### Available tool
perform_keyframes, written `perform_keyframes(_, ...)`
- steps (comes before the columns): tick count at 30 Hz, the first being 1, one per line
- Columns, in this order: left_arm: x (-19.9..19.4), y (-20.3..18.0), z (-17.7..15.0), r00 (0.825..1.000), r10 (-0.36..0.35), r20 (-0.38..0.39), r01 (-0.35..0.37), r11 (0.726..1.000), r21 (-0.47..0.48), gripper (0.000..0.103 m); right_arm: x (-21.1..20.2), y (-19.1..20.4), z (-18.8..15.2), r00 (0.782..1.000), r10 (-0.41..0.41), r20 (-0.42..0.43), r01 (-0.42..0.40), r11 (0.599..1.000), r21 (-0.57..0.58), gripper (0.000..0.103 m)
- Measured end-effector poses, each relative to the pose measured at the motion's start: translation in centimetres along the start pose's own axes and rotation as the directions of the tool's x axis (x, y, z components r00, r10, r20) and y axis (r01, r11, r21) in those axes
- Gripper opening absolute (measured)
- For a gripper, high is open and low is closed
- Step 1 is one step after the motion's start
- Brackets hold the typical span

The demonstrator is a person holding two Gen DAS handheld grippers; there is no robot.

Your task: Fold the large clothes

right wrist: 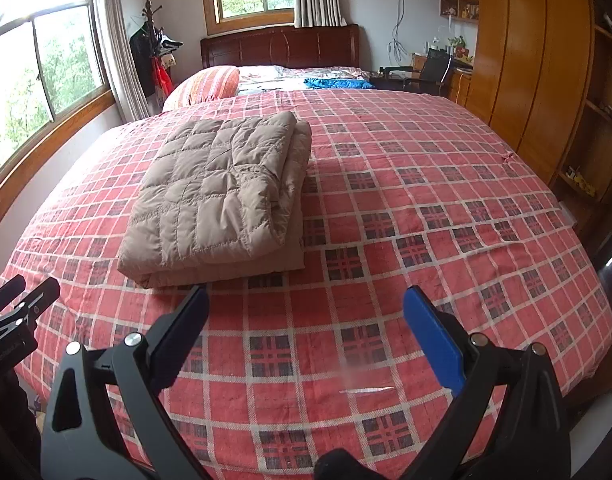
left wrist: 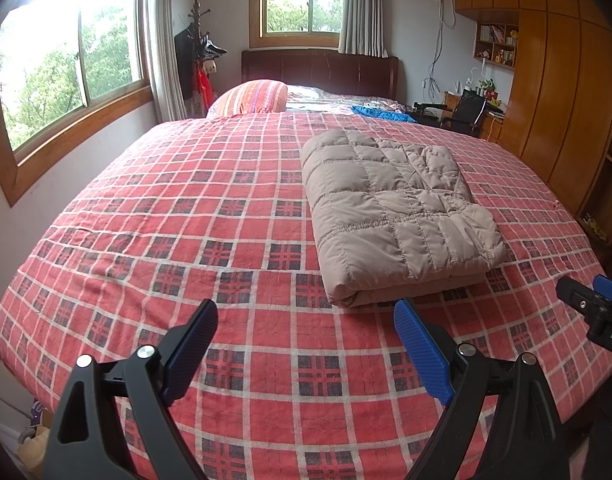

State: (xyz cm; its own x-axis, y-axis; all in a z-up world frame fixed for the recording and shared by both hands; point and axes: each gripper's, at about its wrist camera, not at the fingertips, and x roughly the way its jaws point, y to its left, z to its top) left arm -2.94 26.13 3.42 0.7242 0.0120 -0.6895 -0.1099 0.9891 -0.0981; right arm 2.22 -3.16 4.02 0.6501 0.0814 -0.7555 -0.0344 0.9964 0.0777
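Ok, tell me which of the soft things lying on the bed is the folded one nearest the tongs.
The beige quilted garment, folded into a thick rectangle on the plaid cover. The striped pillow and blue bundle lie far back by the headboard.

Both your wrist cams sit low at the foot of the bed (left wrist: pixel 145 208), looking along it toward the headboard (left wrist: pixel 318 68). The left view has the folded quilted garment (left wrist: pixel 398 204) right of centre, close ahead; the right view has it left of centre. Shared: bedspread, garment, windows, wardrobe (right wrist: pixel 538 60). Each view catches the other claw at its edge.
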Motion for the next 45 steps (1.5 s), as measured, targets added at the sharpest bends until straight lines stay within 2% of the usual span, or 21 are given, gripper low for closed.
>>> perform_keyframes(3, 0.2, 0.2, 0.4, 0.999, 0.038, 0.025, -0.038, 0.999, 0.013, 0.09, 0.2, -0.9, 0.5, 1.0, 0.006, 0.01, -0.006, 1.0, 0.018, 0.097)
perform_keyframes(7, 0.4, 0.7, 0.9, 0.994, 0.088, 0.064, -0.09, 0.996, 0.022, 0.09, 0.7, -2.9, 1.2, 0.999, -0.028, 0.03, 0.026, 0.998, 0.062, 0.097)
perform_keyframes(13, 1.2, 2.5, 1.9, 0.986, 0.134, 0.099, -0.134, 0.991, -0.001, 0.091, 2.6, -8.1, 2.5, 0.995, -0.086, 0.044, 0.078, 0.983, 0.168, 0.097)
perform_keyframes(15, 1.6, 3.1, 2.3, 0.983, 0.149, 0.107, -0.149, 0.989, -0.011, 0.091, 3.8, -10.5, 3.0, 0.991, -0.127, 0.049, 0.114, 0.971, 0.21, 0.097)
perform_keyframes(18, 2.0, 4.0, 2.8, 0.977, 0.177, 0.12, -0.175, 0.984, -0.025, 0.091, 6.3, -14.1, 3.6, 0.972, -0.234, 0.027, 0.22, 0.942, 0.252, 0.097)
perform_keyframes(21, 2.3, 4.5, 3.3, 0.973, 0.193, 0.123, -0.19, 0.981, -0.038, 0.091, 8.2, -17.0, 3.7, 0.94, -0.34, -0.018, 0.33, 0.898, 0.29, 0.097)
perform_keyframes(23, 2.2, 4.5, 3.6, 0.972, 0.195, 0.129, -0.192, 0.981, -0.041, 0.091, 8.4, -17.3, 3.4, 0.945, -0.326, -0.029, 0.32, 0.9, 0.295, 0.097)
perform_keyframes(25, 2.0, 4.2, 3.7, 0.973, 0.188, 0.132, -0.185, 0.982, -0.041, 0.091, 7.7, -15.9, 3.2, 0.973, -0.231, -0.011, 0.225, 0.93, 0.29, 0.097)
perform_keyframes(27, 1.7, 3.3, 3.8, 0.979, 0.161, 0.128, -0.158, 0.987, -0.033, 0.091, 6.4, -12.3, 2.9, 0.991, -0.131, -0.005, 0.128, 0.964, 0.232, 0.097)
perform_keyframes(28, 1.6, 2.7, 3.7, 0.981, 0.152, 0.123, -0.15, 0.988, -0.026, 0.091, 5.5, -9.9, 2.7, 0.998, -0.055, 0.008, 0.053, 0.981, 0.184, 0.097)
perform_keyframes(30, 1.6, 1.7, 3.3, 0.987, 0.122, 0.103, -0.121, 0.993, -0.011, 0.091, 4.2, -5.9, 2.4, 1.0, 0.015, 0.002, -0.015, 0.996, 0.085, 0.097)
perform_keyframes(32, 1.5, 0.9, 2.9, 0.993, 0.082, 0.079, -0.083, 0.997, -0.001, 0.091, 3.0, -2.7, 2.1, 1.0, 0.015, 0.014, -0.015, 1.0, 0.01, 0.097)
perform_keyframes(36, 0.8, -0.1, 2.2, 0.995, 0.057, 0.077, -0.058, 0.998, 0.011, 0.091, 1.9, 1.7, 1.6, 0.999, 0.024, 0.021, -0.022, 0.996, -0.09, 0.097)
perform_keyframes(45, -0.1, -0.6, 1.8, 0.994, 0.05, 0.093, -0.052, 0.999, 0.018, 0.091, 2.1, 4.1, 0.9, 0.999, 0.032, -0.022, -0.034, 0.996, -0.087, 0.097)
